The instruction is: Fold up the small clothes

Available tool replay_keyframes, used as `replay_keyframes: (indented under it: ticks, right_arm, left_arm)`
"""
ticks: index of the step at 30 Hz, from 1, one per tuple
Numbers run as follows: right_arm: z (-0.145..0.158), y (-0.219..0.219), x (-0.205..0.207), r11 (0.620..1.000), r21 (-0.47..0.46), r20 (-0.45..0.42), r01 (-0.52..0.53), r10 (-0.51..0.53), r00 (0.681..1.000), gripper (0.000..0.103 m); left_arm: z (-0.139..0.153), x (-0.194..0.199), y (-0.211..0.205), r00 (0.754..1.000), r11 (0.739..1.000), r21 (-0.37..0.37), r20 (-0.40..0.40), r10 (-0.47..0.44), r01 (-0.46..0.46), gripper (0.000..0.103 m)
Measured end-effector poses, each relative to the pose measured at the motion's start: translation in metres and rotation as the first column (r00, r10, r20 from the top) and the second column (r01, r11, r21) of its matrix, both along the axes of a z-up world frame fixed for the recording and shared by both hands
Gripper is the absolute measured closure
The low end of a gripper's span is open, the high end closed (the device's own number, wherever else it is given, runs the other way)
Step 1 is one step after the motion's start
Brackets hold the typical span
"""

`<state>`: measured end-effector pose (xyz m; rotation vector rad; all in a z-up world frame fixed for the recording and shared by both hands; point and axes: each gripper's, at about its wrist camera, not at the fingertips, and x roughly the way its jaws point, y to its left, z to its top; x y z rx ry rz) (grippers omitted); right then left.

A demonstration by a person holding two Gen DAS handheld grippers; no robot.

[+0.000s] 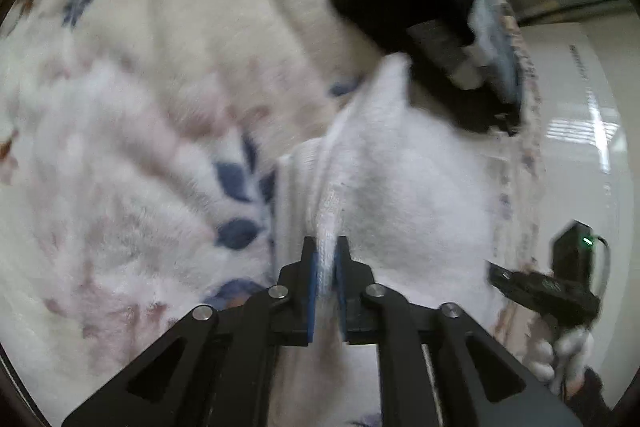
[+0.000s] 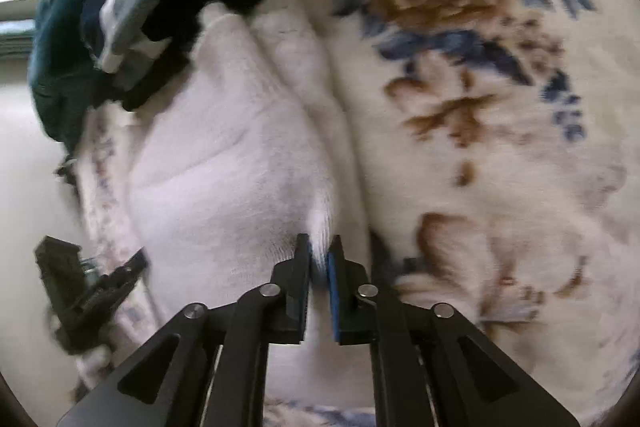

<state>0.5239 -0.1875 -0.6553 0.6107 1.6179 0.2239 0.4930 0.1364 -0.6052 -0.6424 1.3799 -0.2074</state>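
Both grippers have hold of the same white garment point(image 1: 400, 187), a small, soft, towelling-like piece that lies over a floral blanket point(image 1: 160, 67) spread across the surface below. The left gripper point(image 1: 325, 259) has its fingers drawn in narrow on a ridge of the white cloth, pinching it between the blue pads point(image 1: 313, 279); the right gripper point(image 2: 319, 255) does the same on another edge, with a thin fold of fabric caught between its fingers. Beyond the white piece sits a heap of dark clothes point(image 2: 120, 7), navy, teal and black, just touching its far end. Both views are smeared with motion, so I cannot say for certain which edge or corner each gripper holds. To fold it well from here, I would judge that the two hands should travel together at the same height, keeping the cloth lightly taut between them so the edge stays straight, then lay it over onto the part resting on the blanket and align the edges before letting go, clear of the dark heap.
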Motion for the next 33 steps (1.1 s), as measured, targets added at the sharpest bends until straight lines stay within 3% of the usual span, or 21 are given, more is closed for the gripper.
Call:
replay_keyframes:
  ticks: [1,2,3,4,8,12,14,19,20,21,23,26,33]
  right_arm:
    - [0.002,-0.003,0.001,1.0,0.015,0.008,0.006,-0.006,1.0,0.069]
    - [0.004,-0.009,0.001,0.999,0.049,0.02,0.01,-0.011,1.0,0.04]
    - [0.001,-0.015,0.0,0.995,0.098,0.021,0.02,-0.022,1.0,0.025]
    - [-0.003,-0.019,-0.002,0.99,0.136,0.014,0.029,-0.031,0.999,0.023]
    - [-0.032,-0.018,-0.01,0.961,0.276,-0.036,0.001,0.01,0.999,0.016]
    - [-0.068,0.01,-0.014,0.91,0.408,-0.055,-0.067,0.098,0.994,0.009]
    - [-0.073,0.019,-0.012,0.897,0.432,-0.045,-0.091,0.122,0.992,0.006]
    - [-0.072,0.039,-0.004,0.89,0.438,-0.022,-0.125,0.15,0.988,0.008]
    - [-0.07,0.04,-0.004,0.892,0.436,-0.02,-0.119,0.142,0.99,0.02]
    - [-0.066,0.032,-0.007,0.894,0.431,-0.007,-0.123,0.14,0.99,0.038]
    - [-0.059,0.034,-0.009,0.899,0.423,0.015,-0.111,0.116,0.993,0.048]
    - [-0.039,0.029,-0.019,0.894,0.438,0.064,-0.097,0.077,0.995,0.057]
    - [0.017,0.018,-0.036,0.901,0.424,0.154,-0.09,0.026,0.988,0.059]
  left_arm:
    - [0.003,-0.001,0.003,1.0,0.999,-0.04,0.016,-0.002,0.003,0.088]
    - [0.003,-0.004,0.006,0.999,0.996,-0.088,0.032,-0.006,0.009,0.077]
    - [-0.001,-0.007,0.011,0.999,0.993,-0.117,0.039,-0.002,0.007,0.059]
    - [-0.009,-0.013,0.017,1.0,0.991,-0.131,0.03,0.008,-0.004,0.052]
    - [-0.049,-0.021,0.022,0.997,0.959,-0.278,-0.06,0.042,-0.057,0.044]
    - [-0.061,-0.018,0.014,0.998,0.936,-0.345,-0.044,0.051,-0.063,0.025]
    - [-0.062,-0.012,0.012,0.998,0.929,-0.364,-0.035,0.05,-0.06,0.022]
    - [-0.057,-0.012,0.011,0.997,0.925,-0.374,-0.023,0.07,-0.073,0.025]
    - [-0.055,-0.012,0.01,0.998,0.929,-0.364,-0.019,0.065,-0.067,0.048]
    - [-0.052,-0.013,0.009,0.998,0.928,-0.367,-0.022,0.065,-0.069,0.066]
    - [-0.047,-0.015,0.01,0.996,0.914,-0.396,-0.028,0.084,-0.088,0.074]
    - [-0.035,-0.014,0.012,0.996,0.91,-0.405,-0.016,0.088,-0.087,0.075]
    - [0.024,-0.003,-0.003,0.997,0.919,-0.393,0.057,0.047,-0.021,0.076]
